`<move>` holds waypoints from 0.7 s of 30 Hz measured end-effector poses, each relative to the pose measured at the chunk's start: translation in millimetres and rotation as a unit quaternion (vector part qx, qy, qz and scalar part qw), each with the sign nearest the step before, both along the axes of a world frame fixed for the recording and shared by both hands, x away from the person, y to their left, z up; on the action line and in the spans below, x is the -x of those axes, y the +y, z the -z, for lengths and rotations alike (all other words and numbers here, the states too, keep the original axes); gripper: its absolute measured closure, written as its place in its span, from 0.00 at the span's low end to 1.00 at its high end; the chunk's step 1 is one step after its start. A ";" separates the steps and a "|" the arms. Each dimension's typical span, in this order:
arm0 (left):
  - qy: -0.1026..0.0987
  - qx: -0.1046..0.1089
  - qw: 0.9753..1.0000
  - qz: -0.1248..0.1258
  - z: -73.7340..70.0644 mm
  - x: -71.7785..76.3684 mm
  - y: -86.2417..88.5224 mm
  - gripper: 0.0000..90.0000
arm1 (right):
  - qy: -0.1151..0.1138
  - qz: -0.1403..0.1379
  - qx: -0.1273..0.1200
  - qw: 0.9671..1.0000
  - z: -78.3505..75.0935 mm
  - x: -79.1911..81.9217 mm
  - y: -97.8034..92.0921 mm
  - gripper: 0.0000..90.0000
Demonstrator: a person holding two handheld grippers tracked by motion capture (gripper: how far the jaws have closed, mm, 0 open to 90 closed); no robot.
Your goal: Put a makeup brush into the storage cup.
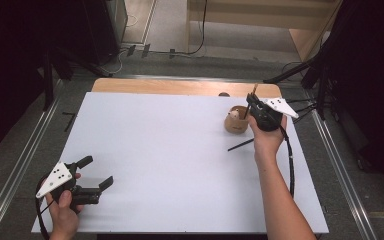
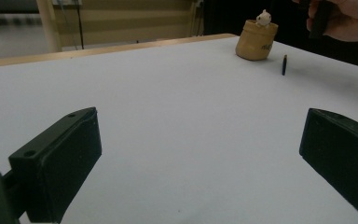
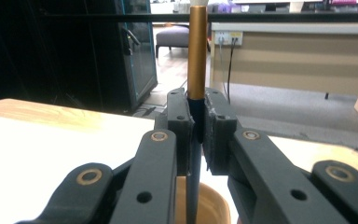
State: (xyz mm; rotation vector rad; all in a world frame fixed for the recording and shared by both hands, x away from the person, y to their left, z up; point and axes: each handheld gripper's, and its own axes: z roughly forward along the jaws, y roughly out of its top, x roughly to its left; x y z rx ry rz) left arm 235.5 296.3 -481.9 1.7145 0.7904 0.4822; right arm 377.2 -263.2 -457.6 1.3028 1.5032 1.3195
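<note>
One pen point(image 3: 197, 56) stands upright, clamped in the right hand-held gripper point(image 3: 197, 135) directly above the brown pot point(image 1: 235, 122). Left hand-held gripper point(image 1: 96, 172) rests with jaws apart on the desk point(image 1: 170, 150), well apart from it.

White table sheet point(image 1: 170, 160) covers the wooden tabletop point(image 1: 180, 87), leaving a strip exposed along the far edge. Black cabinet point(image 3: 137, 51) stands on the floor beyond. Wall socket strip point(image 3: 228, 38) carries plugged cables. Grey sofa point(image 3: 172, 39) behind.
</note>
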 end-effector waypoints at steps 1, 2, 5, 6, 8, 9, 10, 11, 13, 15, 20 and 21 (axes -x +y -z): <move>0.000 0.000 1.000 0.000 0.0 -0.1 0.0 0.00 | 0.003 0.001 0.001 1.000 2.0 -0.3 -0.2 0.94; 0.001 0.001 1.000 -0.001 0.2 -0.2 -0.1 0.00 | 0.005 0.001 0.002 1.000 3.7 -0.4 -0.1 0.94; 0.002 0.001 1.000 -0.001 0.6 -0.4 -0.5 0.00 | 0.010 0.001 0.001 1.000 8.8 -0.5 0.6 0.94; 0.002 0.002 1.000 -0.001 0.6 -0.3 -0.6 0.00 | 0.014 0.002 0.000 1.000 10.9 -0.5 0.6 0.94; 0.002 0.002 1.000 -0.001 0.5 -0.3 -0.5 0.00 | 0.016 0.004 0.000 1.000 13.5 -0.4 -0.1 0.94; 0.002 0.002 1.000 -0.001 0.5 -0.2 -0.5 0.00 | 0.018 0.005 -0.002 1.000 14.7 -0.3 -0.7 0.94; 0.002 0.002 1.000 -0.001 0.5 -0.2 -0.5 0.00 | 0.021 0.007 -0.004 1.000 15.8 0.0 -1.2 0.94; 0.002 0.002 1.000 -0.001 0.6 -0.3 -0.5 0.00 | 0.020 0.007 -0.004 1.000 16.5 0.0 -1.7 0.94; 0.002 0.002 1.000 -0.001 0.7 -0.4 -0.6 0.00 | 0.025 0.007 0.000 1.000 18.3 0.2 -2.2 0.94; 0.002 0.002 1.000 -0.001 0.7 -0.4 -0.9 0.00 | 0.026 0.007 0.002 1.000 19.6 0.4 -2.1 0.93; 0.001 0.001 1.000 -0.003 0.7 0.2 -0.6 0.00 | 0.046 0.000 -0.026 0.999 21.6 1.2 -2.2 0.84; 0.001 0.000 1.000 -0.003 0.5 0.5 0.1 0.00 | 0.048 -0.003 -0.039 0.998 21.4 1.2 -2.7 0.79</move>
